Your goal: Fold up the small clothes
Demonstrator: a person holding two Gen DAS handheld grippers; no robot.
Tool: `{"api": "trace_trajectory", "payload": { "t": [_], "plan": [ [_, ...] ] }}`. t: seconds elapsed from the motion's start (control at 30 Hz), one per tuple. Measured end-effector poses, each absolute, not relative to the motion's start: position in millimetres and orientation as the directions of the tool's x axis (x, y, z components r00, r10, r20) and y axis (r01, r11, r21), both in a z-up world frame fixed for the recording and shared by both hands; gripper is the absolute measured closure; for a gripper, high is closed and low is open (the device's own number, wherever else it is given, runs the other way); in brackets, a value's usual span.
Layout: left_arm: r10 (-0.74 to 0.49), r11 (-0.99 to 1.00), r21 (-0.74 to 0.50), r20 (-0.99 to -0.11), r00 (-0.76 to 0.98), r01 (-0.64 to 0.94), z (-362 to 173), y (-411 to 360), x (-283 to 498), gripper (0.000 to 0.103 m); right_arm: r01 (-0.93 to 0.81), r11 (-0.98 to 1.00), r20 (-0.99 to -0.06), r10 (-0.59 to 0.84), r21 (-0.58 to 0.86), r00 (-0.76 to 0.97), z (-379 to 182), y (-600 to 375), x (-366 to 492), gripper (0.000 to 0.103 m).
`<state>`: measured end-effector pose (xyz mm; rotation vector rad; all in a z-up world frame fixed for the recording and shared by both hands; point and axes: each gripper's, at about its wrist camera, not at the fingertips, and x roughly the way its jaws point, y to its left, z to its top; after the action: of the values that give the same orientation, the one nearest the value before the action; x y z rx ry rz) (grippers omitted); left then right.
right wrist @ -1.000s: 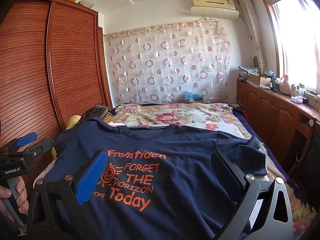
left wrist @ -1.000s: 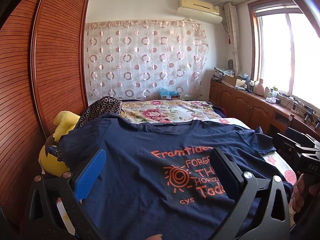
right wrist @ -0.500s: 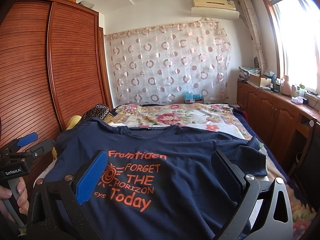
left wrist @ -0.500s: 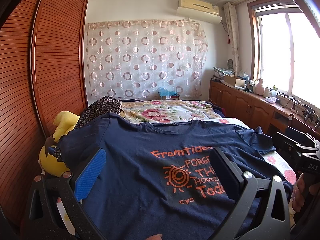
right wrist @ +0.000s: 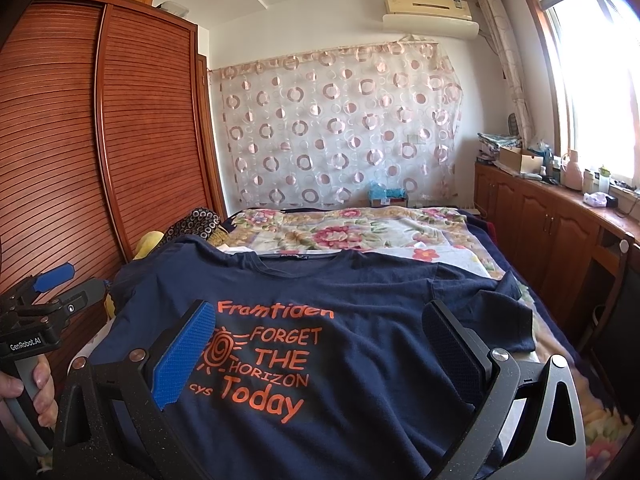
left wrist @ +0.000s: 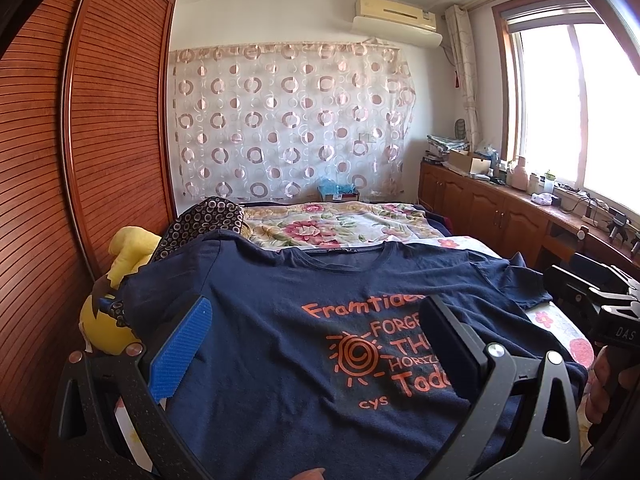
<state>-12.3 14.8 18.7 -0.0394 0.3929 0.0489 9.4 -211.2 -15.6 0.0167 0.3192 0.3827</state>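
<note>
Navy T-shirt (right wrist: pixel 360 344) is lying spread front-up across the bed (right wrist: pixel 552 344), collar toward the floral blanket (right wrist: pixel 340 232). Left gripper (left wrist: pixel 316 344) and right gripper (right wrist: pixel 320 344) are hovering over it, fingers spread wide, apparently gripping nothing.

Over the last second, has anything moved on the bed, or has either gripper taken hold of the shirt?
Nothing visibly changed. The navy T-shirt lies spread flat on the bed, print up, just as before. The left gripper and the right gripper are both open above it as they were, gripping nothing. The yellow plush toy has not shifted either.
</note>
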Motion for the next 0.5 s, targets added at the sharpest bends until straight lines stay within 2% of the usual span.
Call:
{"api": "trace_trajectory", "payload": {
  "t": [0.5],
  "plan": [
    [0.046, 0.998, -0.024, -0.411, 0.911, -0.061, 16.1, 24.6, -11.4, 0.0, -0.399, 0.913, -0.31, 0.406, 0.091, 0.859, -21.6, -207.9, 14.0, 0.0]
  ]
}}
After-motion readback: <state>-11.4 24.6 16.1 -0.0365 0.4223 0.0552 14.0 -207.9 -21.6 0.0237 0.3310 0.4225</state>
